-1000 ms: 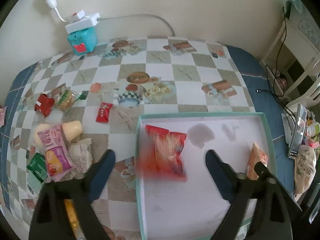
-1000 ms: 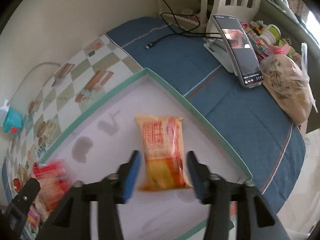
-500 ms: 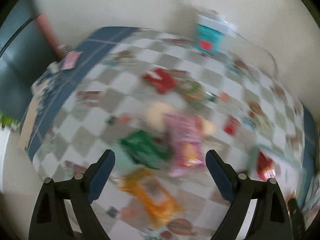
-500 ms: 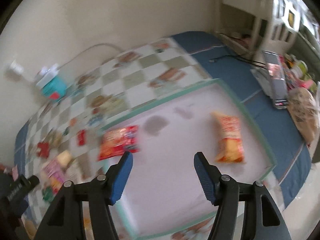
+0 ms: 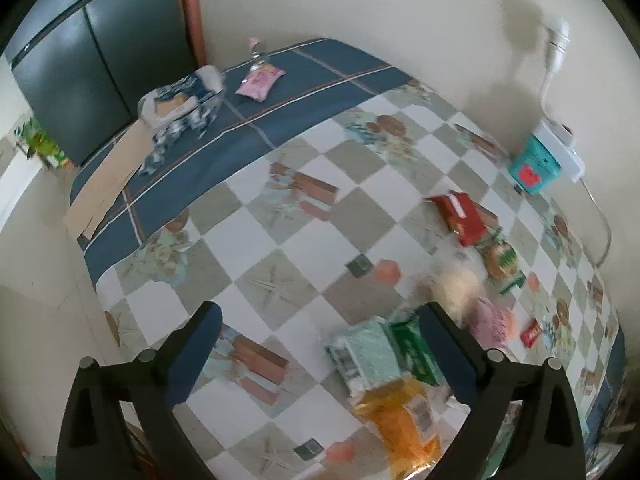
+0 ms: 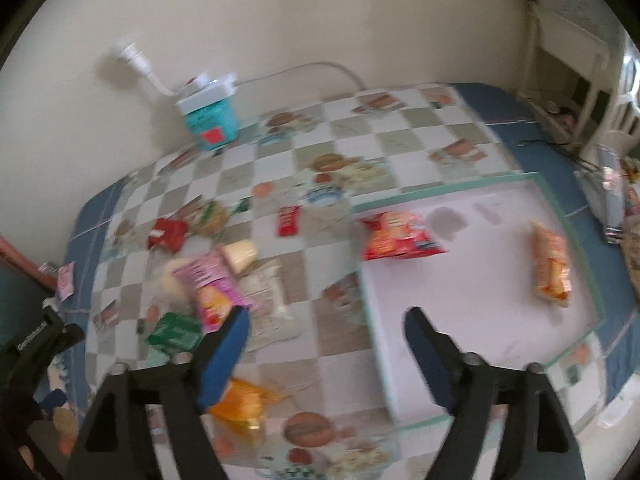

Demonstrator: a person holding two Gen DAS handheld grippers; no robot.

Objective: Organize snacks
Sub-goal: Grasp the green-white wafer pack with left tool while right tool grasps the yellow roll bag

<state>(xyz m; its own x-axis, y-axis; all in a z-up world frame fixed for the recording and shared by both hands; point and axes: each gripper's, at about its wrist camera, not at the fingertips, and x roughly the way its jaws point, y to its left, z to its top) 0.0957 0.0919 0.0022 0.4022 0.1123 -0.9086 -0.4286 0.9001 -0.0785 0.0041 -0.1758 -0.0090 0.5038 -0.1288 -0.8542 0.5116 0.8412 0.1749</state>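
Both grippers hang with their blue-padded fingers spread wide and nothing between them. The left gripper (image 5: 318, 348) has just been opening its jaws; only bare checkered tablecloth (image 5: 280, 216) shows in the gap. The right gripper (image 6: 326, 340) has likewise just been opening, and its jaws frame the near left corner of the white tray (image 6: 592, 264) with its green rim — no packet inside the gap.

Two snacks lie in the tray: a red packet (image 6: 396, 236) at about 12 o'clock from the right gripper, and an orange packet (image 6: 550, 266) at about 2 o'clock, well apart from each other.

The loose pile sits on the cloth at 10 o'clock of the right gripper: a pink packet (image 6: 212, 286) over a pale clear bag (image 6: 266, 300), a green packet (image 6: 174, 330) beside it, and a yellow-orange packet (image 6: 240, 398) half hidden behind the left finger of that gripper. In the left wrist view the same heap is at 3 o'clock, smeared by motion blur — printing unreadable, edges uncertain, and the right finger covers part of it.

A teal box (image 6: 210, 122) stands against the wall at 11 o'clock under a white power strip (image 6: 210, 86). A black piece of the other gripper is cut off at the lower left edge.
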